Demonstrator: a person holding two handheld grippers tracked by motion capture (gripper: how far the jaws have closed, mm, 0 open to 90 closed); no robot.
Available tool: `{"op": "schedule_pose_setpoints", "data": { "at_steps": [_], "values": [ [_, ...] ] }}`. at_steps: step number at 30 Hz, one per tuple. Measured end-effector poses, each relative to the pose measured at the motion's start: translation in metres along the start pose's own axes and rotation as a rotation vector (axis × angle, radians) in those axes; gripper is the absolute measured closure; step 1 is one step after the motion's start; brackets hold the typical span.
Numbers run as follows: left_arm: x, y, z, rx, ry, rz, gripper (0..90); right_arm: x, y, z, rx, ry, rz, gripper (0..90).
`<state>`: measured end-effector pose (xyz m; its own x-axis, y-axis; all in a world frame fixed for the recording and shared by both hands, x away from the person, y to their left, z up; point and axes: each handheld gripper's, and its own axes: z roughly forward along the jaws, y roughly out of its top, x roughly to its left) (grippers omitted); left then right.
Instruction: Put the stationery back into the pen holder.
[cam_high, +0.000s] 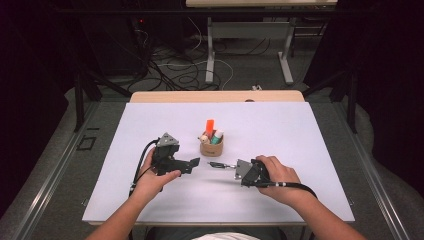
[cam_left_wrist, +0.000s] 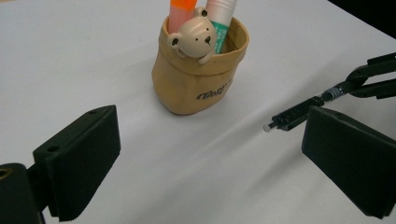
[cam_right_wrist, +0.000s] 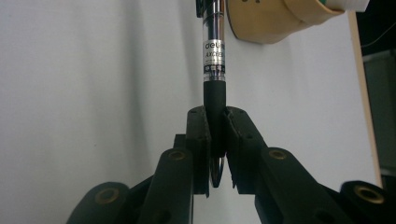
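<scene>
White worktop spreads before us, with dark floor and cables beyond. At the left we hold the left tongs wide open with nothing between them. Just beyond sits the tan bear pot with markers. At the right, our right tongs clamp the black pen, which points left, near the pot.

Glossy plastic pen, matt rubbery grip

High view overhead, facing forward; both gripper views low, close, sharing the tan pen pot.
</scene>
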<state>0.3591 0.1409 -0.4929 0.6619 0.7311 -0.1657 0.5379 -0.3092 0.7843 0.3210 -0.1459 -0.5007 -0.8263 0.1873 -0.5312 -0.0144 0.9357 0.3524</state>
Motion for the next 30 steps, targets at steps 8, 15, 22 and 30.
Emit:
{"op": "schedule_pose_setpoints", "data": {
  "at_steps": [8,15,22,30],
  "values": [
    [-0.001,0.0,0.001,-0.002,-0.003,-0.002,5.2,0.006,0.004,-0.005,-0.055,-0.089,-0.149,80.5],
    [-0.003,0.001,0.0,-0.008,-0.015,0.003,6.2,0.007,0.007,-0.011,-0.094,-0.185,-0.303,80.5],
    [-0.003,0.002,-0.002,-0.006,-0.011,0.004,6.7,0.01,0.008,-0.015,-0.126,-0.329,-0.44,80.4],
    [-0.004,0.004,-0.004,-0.013,-0.02,0.009,8.0,0.02,0.009,-0.012,-0.123,-0.467,-0.581,80.4]
  ]
}}
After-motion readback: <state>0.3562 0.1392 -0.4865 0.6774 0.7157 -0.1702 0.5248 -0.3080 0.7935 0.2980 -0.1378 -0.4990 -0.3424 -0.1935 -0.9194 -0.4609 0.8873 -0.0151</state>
